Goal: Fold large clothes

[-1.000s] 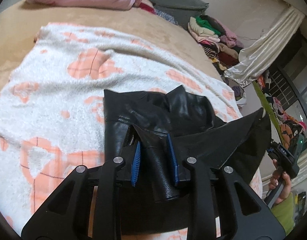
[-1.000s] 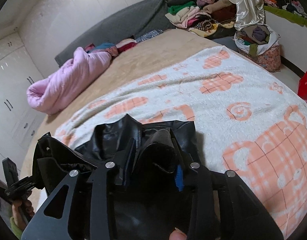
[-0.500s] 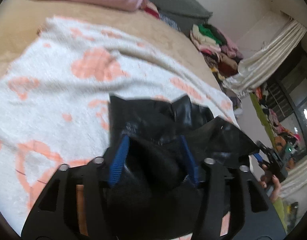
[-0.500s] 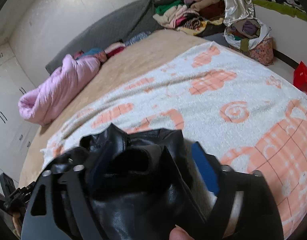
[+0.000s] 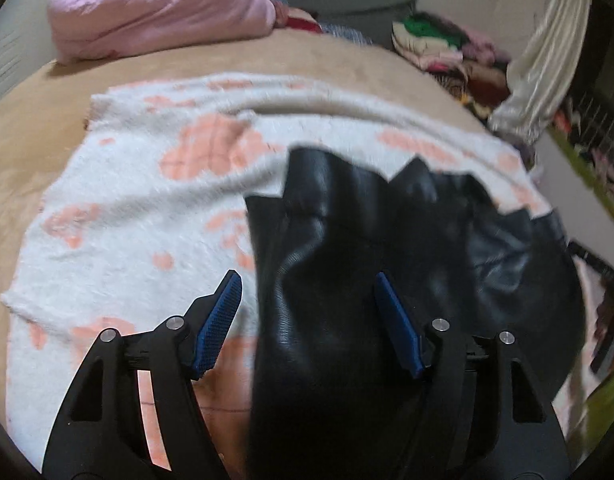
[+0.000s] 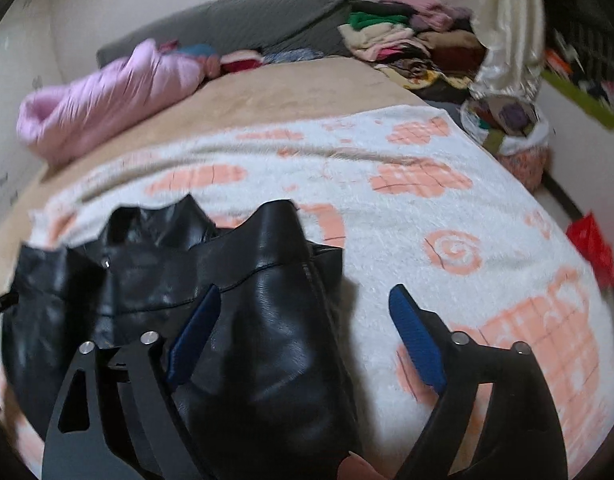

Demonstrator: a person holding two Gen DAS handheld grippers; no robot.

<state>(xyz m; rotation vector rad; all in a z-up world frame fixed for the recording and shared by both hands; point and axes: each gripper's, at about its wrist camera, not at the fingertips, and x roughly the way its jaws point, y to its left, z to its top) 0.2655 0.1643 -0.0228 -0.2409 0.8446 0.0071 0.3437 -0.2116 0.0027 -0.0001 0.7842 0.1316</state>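
Observation:
A black leather garment point(image 5: 367, 248) lies bunched on a white blanket with orange patterns point(image 5: 139, 216) on the bed. It also shows in the right wrist view point(image 6: 235, 280). My left gripper point(image 5: 307, 280) is open, its blue pads wide apart just above the garment's near left part, holding nothing. My right gripper point(image 6: 303, 296) is open too, over the garment's right edge, with its right pad above the blanket point(image 6: 447, 208). The garment's near end is hidden under the gripper frames.
A pink rolled quilt point(image 5: 155, 8) and grey pillow point(image 6: 247, 20) lie at the bed's head. A heap of clothes point(image 6: 407, 48), a cream curtain point(image 6: 507, 28) and a full laundry bag point(image 6: 511, 128) stand to the right. A red bag point(image 6: 591, 244) sits beyond the bed's right edge.
Both grippers were shut on folds of the black garment; now both have opened and let it drop onto the blanket. The garment lies flatter.

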